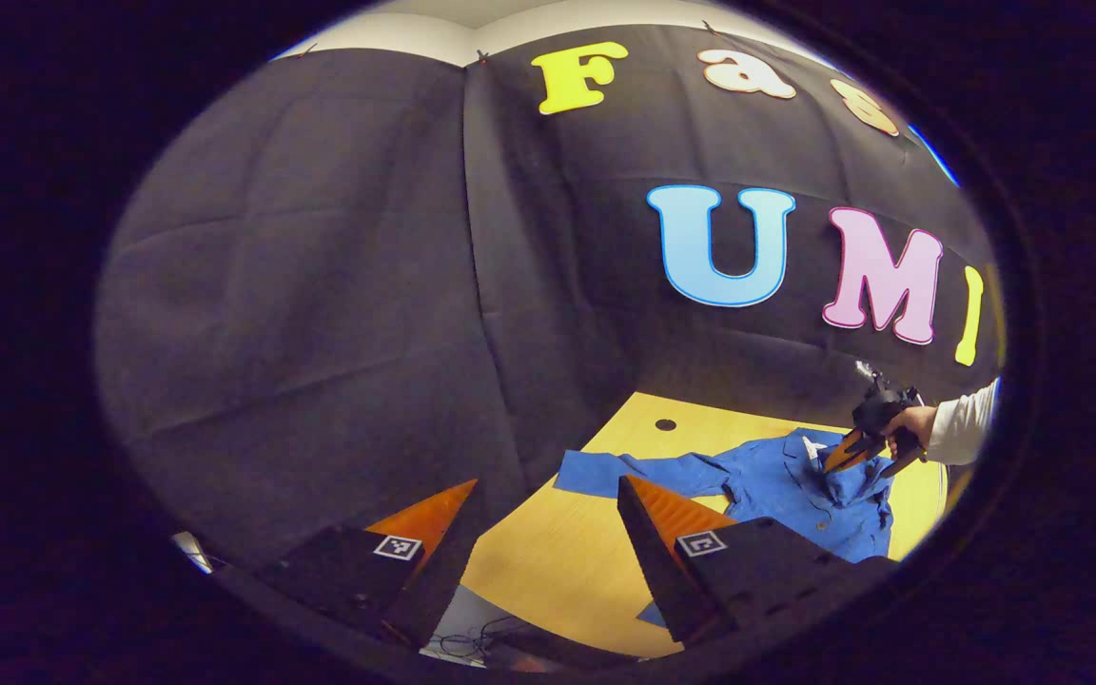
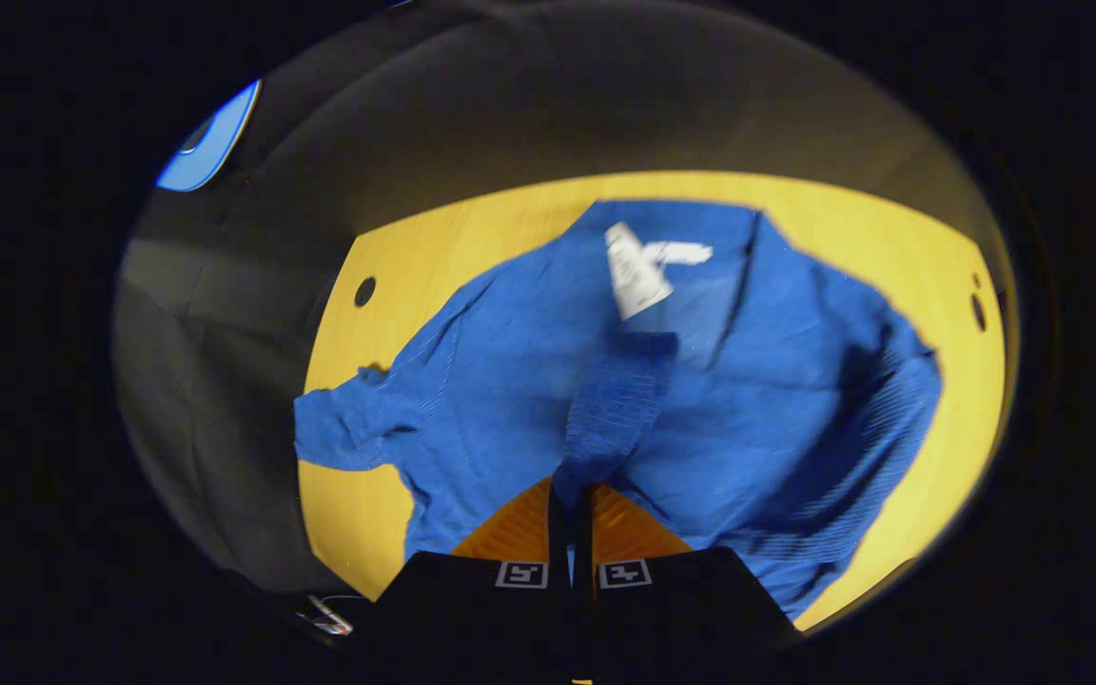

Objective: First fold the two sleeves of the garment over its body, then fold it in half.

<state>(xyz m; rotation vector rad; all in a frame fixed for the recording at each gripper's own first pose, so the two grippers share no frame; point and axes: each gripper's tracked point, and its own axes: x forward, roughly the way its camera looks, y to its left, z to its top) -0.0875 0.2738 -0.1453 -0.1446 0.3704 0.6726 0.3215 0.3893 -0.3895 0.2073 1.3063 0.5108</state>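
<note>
The blue button-front cotton shirt (image 2: pixel 529 381) lay spread on the yellow wooden table (image 2: pixel 386 247), collar and white label (image 2: pixel 636 269) toward the far edge. The right gripper (image 2: pixel 569 509) had its fingers pinched together on a strip of ribbed blue cuff (image 2: pixel 616 404), the sleeve end, lifted and carried over the middle of the body. To my eye this was the first sleeve fold in progress, and doing it well would mean carrying the cuff straight across, keeping the cloth taut enough not to bunch, laying it flat on the chest and only then letting go. The opposite sleeve (image 2: pixel 343 433) lay stretched out to the side, not yet folded.

The left gripper (image 1: pixel 548 518) hung off to one side above the table's near corner, fingers spread wide, holding and touching nothing. From there I could see a hand (image 1: pixel 911 423) in a white sleeve (image 1: pixel 965 423) working the other tool over the shirt
</note>
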